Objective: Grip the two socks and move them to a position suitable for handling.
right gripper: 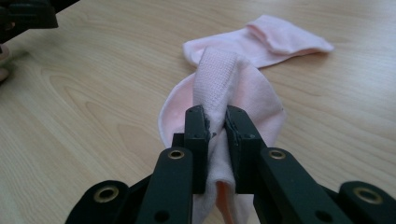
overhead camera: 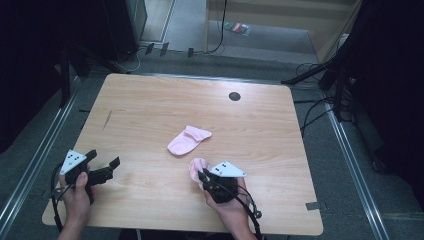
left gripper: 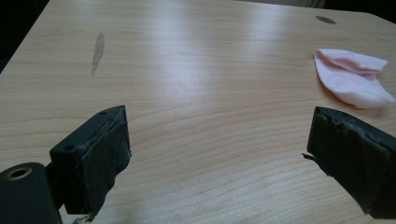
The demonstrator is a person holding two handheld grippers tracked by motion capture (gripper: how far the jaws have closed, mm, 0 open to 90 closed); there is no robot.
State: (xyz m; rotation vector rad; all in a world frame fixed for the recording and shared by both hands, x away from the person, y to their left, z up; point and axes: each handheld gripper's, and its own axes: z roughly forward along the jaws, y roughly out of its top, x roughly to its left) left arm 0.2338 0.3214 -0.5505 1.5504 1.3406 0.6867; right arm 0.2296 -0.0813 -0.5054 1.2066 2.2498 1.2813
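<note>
We see the right gripper (right gripper: 215, 122) clamped on a fold of a pink sock (right gripper: 243, 93), its jaws pressed together with the ribbed fabric bunched up between them (the sock's lower part lies on the wooden table (overhead camera: 150, 110)). From the high view, this held sock (overhead camera: 196, 167) sits near the front edge of the table, just in front of a second pink sock (overhead camera: 186, 140), which lies flat close to the table's middle. The two socks are near each other; we cannot tell whether they touch. The left gripper (overhead camera: 102, 166) hovers over the table's front left part, well apart from the second sock, its jaws spread wide with nothing between them.
</note>
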